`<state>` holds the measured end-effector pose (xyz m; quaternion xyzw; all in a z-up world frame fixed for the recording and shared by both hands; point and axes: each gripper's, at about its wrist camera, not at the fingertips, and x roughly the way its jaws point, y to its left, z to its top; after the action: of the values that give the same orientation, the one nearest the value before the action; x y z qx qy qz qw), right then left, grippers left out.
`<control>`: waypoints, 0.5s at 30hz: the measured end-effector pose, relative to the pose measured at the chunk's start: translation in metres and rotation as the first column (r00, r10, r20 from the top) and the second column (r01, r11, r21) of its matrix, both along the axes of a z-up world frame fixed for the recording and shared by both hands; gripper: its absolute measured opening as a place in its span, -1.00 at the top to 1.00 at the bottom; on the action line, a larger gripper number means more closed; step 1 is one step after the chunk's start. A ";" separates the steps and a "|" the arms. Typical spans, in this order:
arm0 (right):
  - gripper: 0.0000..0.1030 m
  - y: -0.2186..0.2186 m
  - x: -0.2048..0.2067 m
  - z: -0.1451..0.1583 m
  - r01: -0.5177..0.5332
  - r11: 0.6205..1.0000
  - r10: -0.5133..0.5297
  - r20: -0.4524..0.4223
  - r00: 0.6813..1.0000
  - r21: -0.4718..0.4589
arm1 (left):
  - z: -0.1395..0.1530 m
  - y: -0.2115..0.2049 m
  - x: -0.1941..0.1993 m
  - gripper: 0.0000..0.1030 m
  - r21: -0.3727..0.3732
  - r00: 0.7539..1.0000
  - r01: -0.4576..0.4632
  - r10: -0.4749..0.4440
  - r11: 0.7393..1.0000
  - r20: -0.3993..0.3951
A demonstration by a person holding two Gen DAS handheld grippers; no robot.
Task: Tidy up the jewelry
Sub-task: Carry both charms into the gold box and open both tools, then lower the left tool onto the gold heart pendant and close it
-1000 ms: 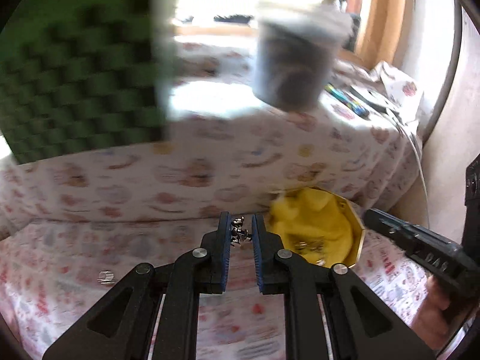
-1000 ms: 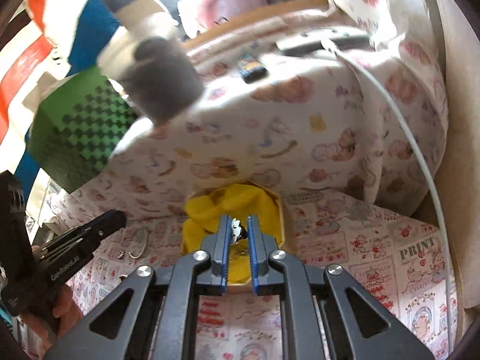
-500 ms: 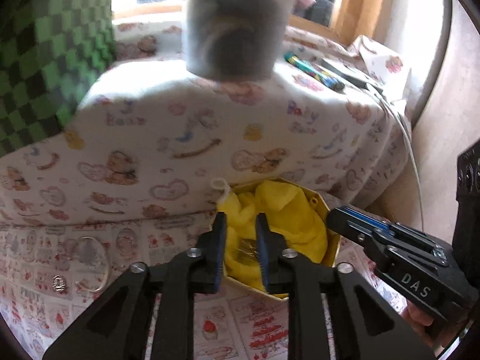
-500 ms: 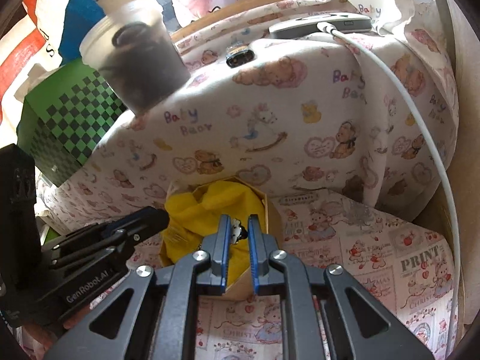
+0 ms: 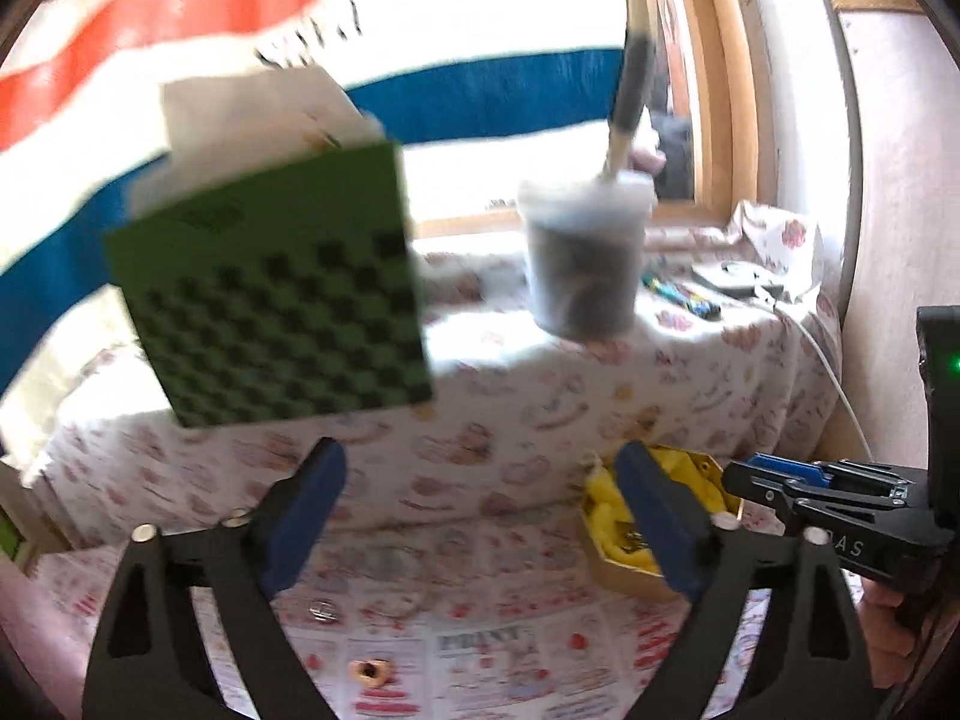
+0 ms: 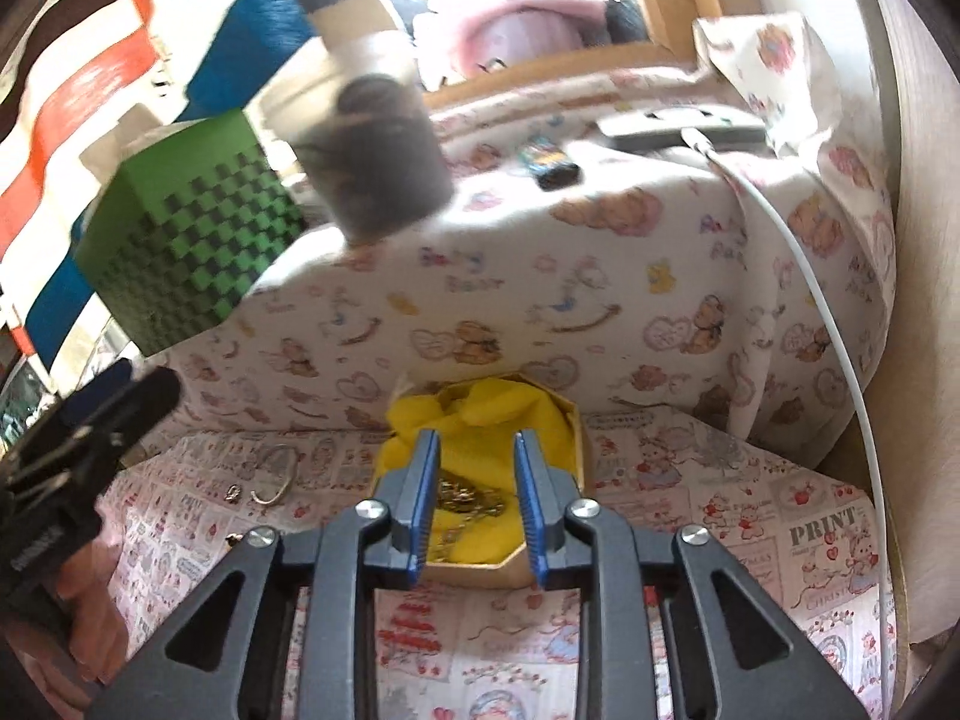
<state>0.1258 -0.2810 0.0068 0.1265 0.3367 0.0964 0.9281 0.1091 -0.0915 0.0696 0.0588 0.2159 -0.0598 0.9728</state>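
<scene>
A gold box lined with yellow cloth [image 6: 489, 414] sits on the printed cloth and holds a heap of gold jewelry [image 6: 465, 495]. It also shows in the left wrist view [image 5: 708, 486]. My right gripper [image 6: 474, 498] is open, with its jaws just above the heap in the box. My left gripper [image 5: 480, 516] is wide open and empty, left of the box and above the cloth. A thin bangle [image 6: 279, 477] and small earrings [image 6: 233, 491] lie on the cloth left of the box. A small silver piece [image 5: 321, 609] and a gold ring [image 5: 369, 672] lie near my left gripper.
A raised ledge covered in teddy-bear cloth [image 6: 600, 300] stands behind the box. On it are a green checkered box [image 5: 270, 312], a plastic cup with a brush [image 5: 582, 264], a device with a white cable [image 6: 684, 132] and a wall at right.
My right gripper has opened and let its small piece go into the box. My left gripper has opened wide, pulled back and swung left of the box.
</scene>
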 end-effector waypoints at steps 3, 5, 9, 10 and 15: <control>0.55 0.009 -0.008 0.003 -0.012 1.000 0.013 0.022 1.000 -0.023 | 0.002 0.013 -0.012 -0.89 -0.010 0.999 -0.018 0.018 1.000 0.033; 0.51 0.014 -0.013 0.005 -0.016 0.999 0.017 0.037 0.999 -0.032 | 0.000 0.022 -0.018 -0.91 -0.023 0.999 -0.024 0.025 0.999 0.045; 0.46 0.024 -0.020 0.007 -0.030 0.998 0.033 0.061 0.998 -0.051 | -0.008 0.037 -0.024 -0.92 -0.038 0.998 -0.048 0.049 0.998 0.040; 0.45 0.027 -0.018 0.007 -0.028 0.998 0.031 0.066 0.997 -0.053 | -0.010 0.041 -0.027 -0.92 -0.039 0.998 -0.054 0.055 0.998 0.036; 0.37 0.043 -0.028 0.006 -0.028 0.997 0.036 0.107 0.994 -0.077 | -0.024 0.062 -0.038 -0.95 -0.048 0.995 -0.090 0.092 0.995 0.035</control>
<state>0.0975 -0.2379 0.0124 0.0808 0.2912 0.1053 0.9474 0.0707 -0.0296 0.0459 0.0275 0.1989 -0.0192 0.9794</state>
